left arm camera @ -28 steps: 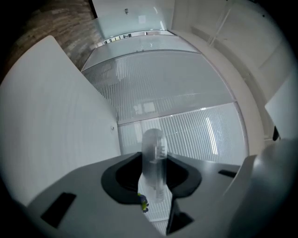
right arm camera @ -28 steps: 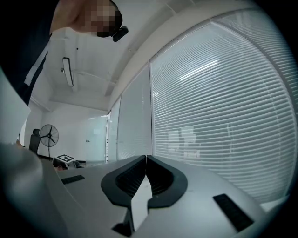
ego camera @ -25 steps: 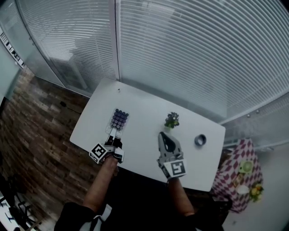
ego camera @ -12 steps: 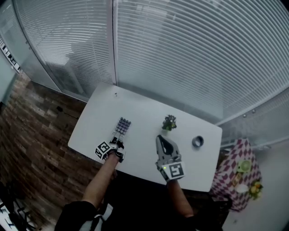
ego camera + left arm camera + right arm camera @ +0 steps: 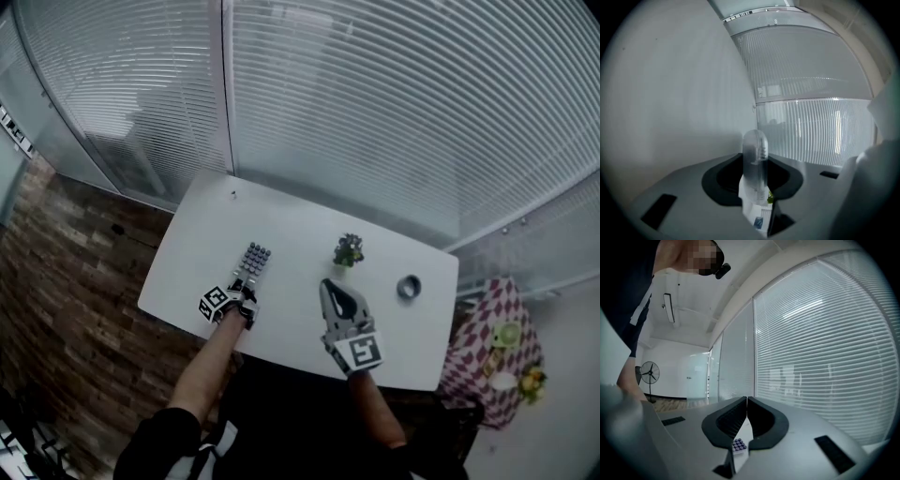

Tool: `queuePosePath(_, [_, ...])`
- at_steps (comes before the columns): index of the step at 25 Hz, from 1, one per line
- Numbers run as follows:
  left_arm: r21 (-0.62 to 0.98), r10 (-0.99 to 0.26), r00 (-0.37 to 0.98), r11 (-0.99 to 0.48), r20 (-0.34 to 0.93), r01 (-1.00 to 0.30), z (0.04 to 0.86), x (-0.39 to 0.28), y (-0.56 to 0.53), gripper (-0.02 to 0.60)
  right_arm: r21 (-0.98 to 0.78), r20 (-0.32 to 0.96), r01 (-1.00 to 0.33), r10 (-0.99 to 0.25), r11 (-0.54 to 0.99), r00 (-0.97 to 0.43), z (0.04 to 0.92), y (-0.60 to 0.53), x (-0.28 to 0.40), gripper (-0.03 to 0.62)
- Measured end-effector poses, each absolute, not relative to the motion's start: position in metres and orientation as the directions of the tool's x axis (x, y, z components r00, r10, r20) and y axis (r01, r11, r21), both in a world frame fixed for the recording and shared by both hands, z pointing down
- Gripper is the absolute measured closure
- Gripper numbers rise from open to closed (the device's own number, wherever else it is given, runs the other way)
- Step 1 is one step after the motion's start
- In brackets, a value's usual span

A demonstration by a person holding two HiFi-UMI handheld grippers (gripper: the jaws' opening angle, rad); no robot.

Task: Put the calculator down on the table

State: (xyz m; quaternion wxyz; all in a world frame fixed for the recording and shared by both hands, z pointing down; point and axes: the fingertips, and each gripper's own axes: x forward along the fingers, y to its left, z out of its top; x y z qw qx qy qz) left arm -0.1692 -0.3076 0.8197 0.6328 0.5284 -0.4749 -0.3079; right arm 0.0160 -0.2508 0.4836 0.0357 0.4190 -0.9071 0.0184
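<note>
One wall of white blinds (image 5: 375,112) fills the far side of the head view, and below it stands the white worktop (image 5: 291,225), set over a brick-patterned floor (image 5: 66,262). Off the worktop's right end is a smaller stand under a red and white checked cloth (image 5: 487,337). The left tongs (image 5: 244,289) sit over the near left part of the worktop, turned on their side, and are clamped on the near end of the calculator (image 5: 254,260). In the left gripper view its pale edge stands upright between the two dark pads. The calculator reaches away from those tongs, flat and low over the worktop, but I cannot tell if it touches. The right tongs (image 5: 328,284) hover near the middle, pressed together with nothing between them. A small potted plant (image 5: 348,249) stands just beyond them, and a grey ring (image 5: 408,287) lies further right
</note>
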Motion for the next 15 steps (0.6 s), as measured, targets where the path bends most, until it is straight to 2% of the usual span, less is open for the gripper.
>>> queuePosePath(5, [0.947,-0.877,0.364,0.316,0.315,-0.059,0.833,-0.163,-0.320,0.472,0.017,0.105,-0.758,-0.755,0.652,-0.647,0.490,-0.253,0.019,0.588])
queuePosePath(12, [0.942,-0.838,0.435,0.320,0.329,-0.096,0.841,-0.154,-0.325,0.472,0.018,0.131,-0.751,-0.746,0.660,-0.653,0.496,-0.251,0.016,0.588])
queuePosePath(15, [0.916,-0.810,0.428,0.363,0.401,-0.170,0.845,-0.154,-0.322,0.471,0.022,0.135,-0.747,-0.742,0.665,-0.657,0.497,-0.249,0.015,0.588])
